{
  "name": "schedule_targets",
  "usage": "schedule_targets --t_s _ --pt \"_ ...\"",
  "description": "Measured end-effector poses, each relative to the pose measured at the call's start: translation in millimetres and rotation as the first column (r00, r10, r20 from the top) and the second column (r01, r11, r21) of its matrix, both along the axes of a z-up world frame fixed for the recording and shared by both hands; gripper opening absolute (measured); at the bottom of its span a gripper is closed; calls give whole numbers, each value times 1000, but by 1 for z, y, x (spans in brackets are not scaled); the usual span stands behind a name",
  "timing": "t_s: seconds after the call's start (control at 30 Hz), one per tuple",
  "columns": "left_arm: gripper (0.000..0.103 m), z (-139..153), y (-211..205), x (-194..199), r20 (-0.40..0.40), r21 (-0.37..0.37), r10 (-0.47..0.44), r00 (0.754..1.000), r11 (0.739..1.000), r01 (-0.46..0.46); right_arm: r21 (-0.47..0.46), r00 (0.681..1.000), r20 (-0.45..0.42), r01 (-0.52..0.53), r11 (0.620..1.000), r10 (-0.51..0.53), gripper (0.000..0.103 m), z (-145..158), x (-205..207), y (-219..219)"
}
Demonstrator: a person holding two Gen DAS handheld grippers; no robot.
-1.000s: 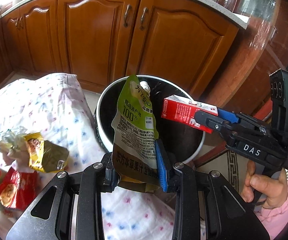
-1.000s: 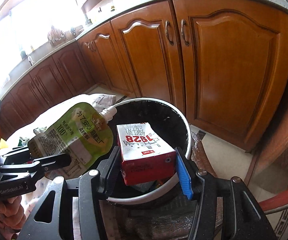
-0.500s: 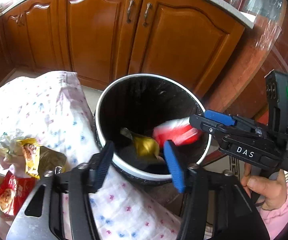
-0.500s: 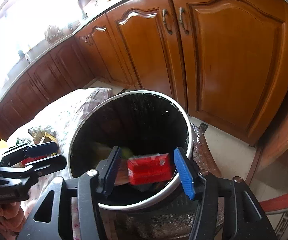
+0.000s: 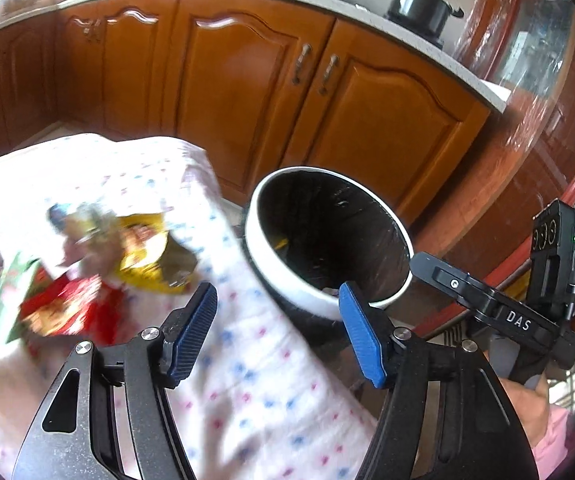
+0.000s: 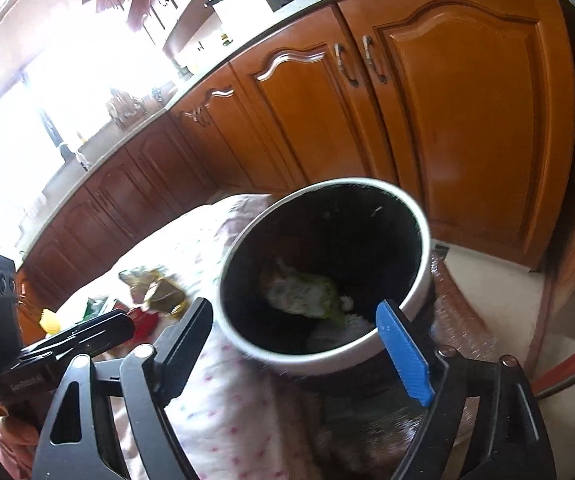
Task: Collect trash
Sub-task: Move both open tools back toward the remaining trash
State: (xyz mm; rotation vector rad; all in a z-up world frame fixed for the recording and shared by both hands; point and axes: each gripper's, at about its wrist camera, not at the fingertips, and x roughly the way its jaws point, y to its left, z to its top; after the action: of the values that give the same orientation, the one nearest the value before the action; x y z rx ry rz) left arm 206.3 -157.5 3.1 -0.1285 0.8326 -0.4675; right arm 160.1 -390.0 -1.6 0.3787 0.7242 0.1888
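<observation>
Both tools are empty right now; left tool has its blue pads spread wide, same with the right tool; the bin sits right against the tabletop edge, probably so stuff can just drop in; a green pouch lies inside it; the remaining wrappers are piled on the flowery cloth, near the left tool, so that one looks best placed to grab next

The trash bin mouth gapes unobstructed from above; the cabinet doors wall off its far side, and the cloth-covered worktop crowds its near rim.
</observation>
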Motion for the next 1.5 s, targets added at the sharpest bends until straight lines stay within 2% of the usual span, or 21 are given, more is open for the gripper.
schedule_targets --t_s 0.37,0.7,1.13,1.4,1.5 --pt "65 -1 78 -47 26 -39 116 993 993 -115 50 996 -19 -84 995 85 88 -15 -25 56" --pt "65 -7 144 -80 20 -88 237 971 968 -234 55 983 -32 -178 983 180 88 -21 -40 109" --pt "65 -25 205 -92 -10 -80 364 932 928 -363 24 958 -36 -284 959 285 88 -25 -45 170" --pt "65 -36 224 -82 -30 -55 401 916 914 -402 -6 957 -28 -289 957 289 87 -25 -22 188" --pt "65 -41 227 -73 -42 -46 407 913 912 -408 -18 959 -25 -283 959 282 82 -25 -10 193"
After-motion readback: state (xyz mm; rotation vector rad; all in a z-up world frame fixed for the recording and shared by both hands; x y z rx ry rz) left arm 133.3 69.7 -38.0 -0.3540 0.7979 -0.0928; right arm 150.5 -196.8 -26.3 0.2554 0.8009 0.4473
